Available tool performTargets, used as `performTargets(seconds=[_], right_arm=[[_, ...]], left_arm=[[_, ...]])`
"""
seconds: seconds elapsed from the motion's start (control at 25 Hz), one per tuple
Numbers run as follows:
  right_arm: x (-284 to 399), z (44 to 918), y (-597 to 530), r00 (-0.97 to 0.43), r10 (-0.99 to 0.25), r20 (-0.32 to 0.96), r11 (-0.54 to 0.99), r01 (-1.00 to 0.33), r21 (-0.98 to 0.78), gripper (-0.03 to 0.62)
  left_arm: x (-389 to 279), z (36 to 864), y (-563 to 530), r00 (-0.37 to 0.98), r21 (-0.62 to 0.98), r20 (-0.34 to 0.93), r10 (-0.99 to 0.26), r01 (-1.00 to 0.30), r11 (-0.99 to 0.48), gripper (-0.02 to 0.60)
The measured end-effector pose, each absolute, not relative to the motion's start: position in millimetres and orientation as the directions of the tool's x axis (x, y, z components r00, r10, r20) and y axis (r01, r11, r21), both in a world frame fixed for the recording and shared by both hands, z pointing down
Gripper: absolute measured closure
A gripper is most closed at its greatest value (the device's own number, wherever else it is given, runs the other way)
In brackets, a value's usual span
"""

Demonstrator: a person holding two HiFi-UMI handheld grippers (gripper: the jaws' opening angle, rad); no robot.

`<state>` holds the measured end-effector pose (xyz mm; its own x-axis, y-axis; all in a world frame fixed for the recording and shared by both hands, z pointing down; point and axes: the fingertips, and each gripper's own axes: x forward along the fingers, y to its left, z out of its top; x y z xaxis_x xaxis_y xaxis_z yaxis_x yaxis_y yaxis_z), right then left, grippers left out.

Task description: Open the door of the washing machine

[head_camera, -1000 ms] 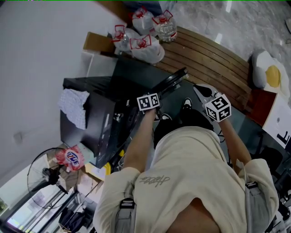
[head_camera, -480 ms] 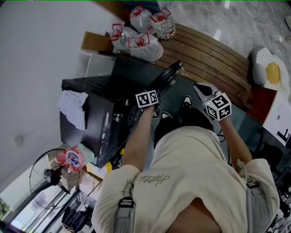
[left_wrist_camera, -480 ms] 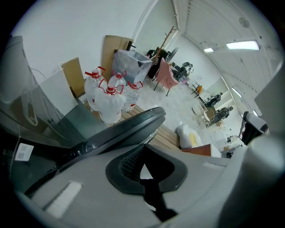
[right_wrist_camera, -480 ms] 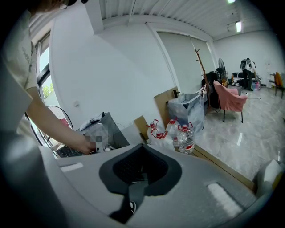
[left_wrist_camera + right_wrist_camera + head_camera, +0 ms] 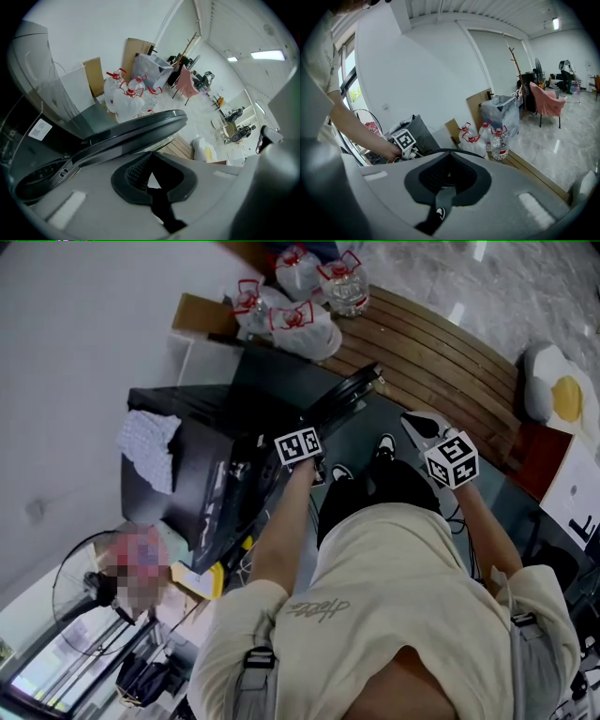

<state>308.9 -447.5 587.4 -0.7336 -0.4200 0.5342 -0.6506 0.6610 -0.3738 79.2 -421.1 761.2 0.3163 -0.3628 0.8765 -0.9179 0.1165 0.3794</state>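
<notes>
Nearby, water bottles (image 5: 343,284) beyond door (image 5: 345,397), perhaps a cloth (image 5: 145,448)

Illegible script print on shirt (image 5: 403,615)

black washing machine (image 5: 208,470), red-capped bottles (image 5: 345,289)

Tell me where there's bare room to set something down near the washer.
Two bare patches: the washer top between the checked cloth and its front edge, and the wooden slats from the water bottles to the egg cushion. Crowded: the bottle corner, the floor around the fan, and the space by the open door.
</notes>
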Motion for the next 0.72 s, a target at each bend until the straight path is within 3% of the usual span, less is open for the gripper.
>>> performTargets(seconds=[0.44,0.72], right_arm=[[267,587,-430,-0.781,-0.312,0.541,0.768,-0.542,-0.340,0.592],[201,557,-406,-0.821,-0.266,0.506,0.858,-0.440,-0.264,0.592]], left_arm=[[59,739,-349,0.297,0.437,0.836,-0.462,-0.869,0.233,0.565],[1,684,-305,0.179,0.409,0.767,-0.616,-0.876,0.255,0.565]])
